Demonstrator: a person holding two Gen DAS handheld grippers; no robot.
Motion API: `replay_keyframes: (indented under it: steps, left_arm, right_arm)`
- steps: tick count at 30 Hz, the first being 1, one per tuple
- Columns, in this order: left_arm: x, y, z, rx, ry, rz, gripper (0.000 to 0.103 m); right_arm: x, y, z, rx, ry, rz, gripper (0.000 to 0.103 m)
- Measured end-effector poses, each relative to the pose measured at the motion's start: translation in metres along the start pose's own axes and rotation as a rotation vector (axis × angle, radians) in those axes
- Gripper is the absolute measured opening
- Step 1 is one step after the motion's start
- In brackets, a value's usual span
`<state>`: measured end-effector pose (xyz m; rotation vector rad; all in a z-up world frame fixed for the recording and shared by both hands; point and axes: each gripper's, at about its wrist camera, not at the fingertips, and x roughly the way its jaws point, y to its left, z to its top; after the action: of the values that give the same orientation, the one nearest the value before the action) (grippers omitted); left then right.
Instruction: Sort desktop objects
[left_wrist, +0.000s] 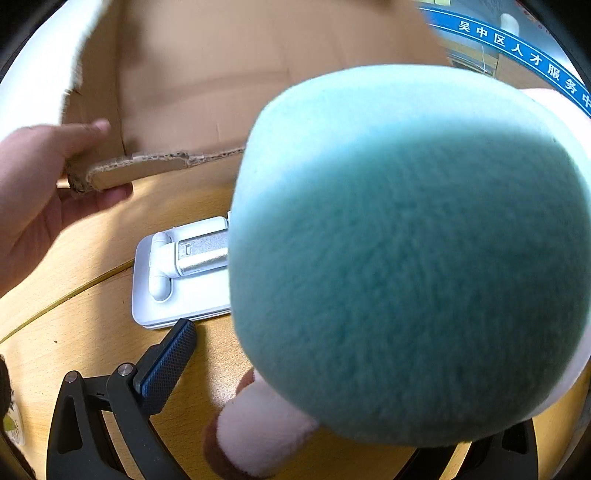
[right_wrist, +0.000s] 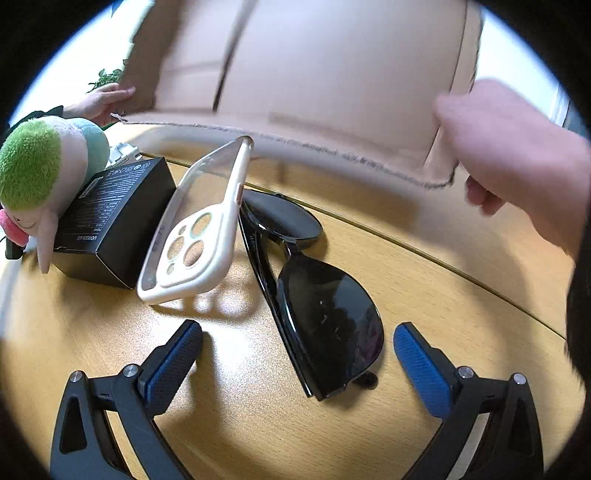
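Our right tongs (right_wrist: 297, 363) spread around glossy black sunglasses (right_wrist: 314, 295) on the wooden desk (right_wrist: 424, 266), while fuzzy teal plush (left_wrist: 406, 258) hides whether our left tongs (left_wrist: 332, 387) pinch.

- Your left gripper (left_wrist: 295, 373) has the plush toy (left_wrist: 406, 251) filling the space just ahead of it; bare bench (left_wrist: 92, 314) lies to its left.
- Your right gripper (right_wrist: 297, 354) has its jaws wide apart, with the sunglasses (right_wrist: 325, 317) lying between them.
- Ahead, the phone case (right_wrist: 195, 236), black box (right_wrist: 110, 221) and hand-held cardboard box (right_wrist: 314, 81) block the way.
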<state>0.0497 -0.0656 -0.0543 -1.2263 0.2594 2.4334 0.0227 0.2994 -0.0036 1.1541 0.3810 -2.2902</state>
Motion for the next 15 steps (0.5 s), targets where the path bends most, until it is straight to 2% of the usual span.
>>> replay_keyframes:
  steps: [15]
  left_arm:
    - [0.0012,-0.0006,-0.0004,0.0,0.0,-0.001,0.103]
  right_arm:
    - [-0.001,0.0009,0.0048,-0.001,0.0,-0.001,0.103]
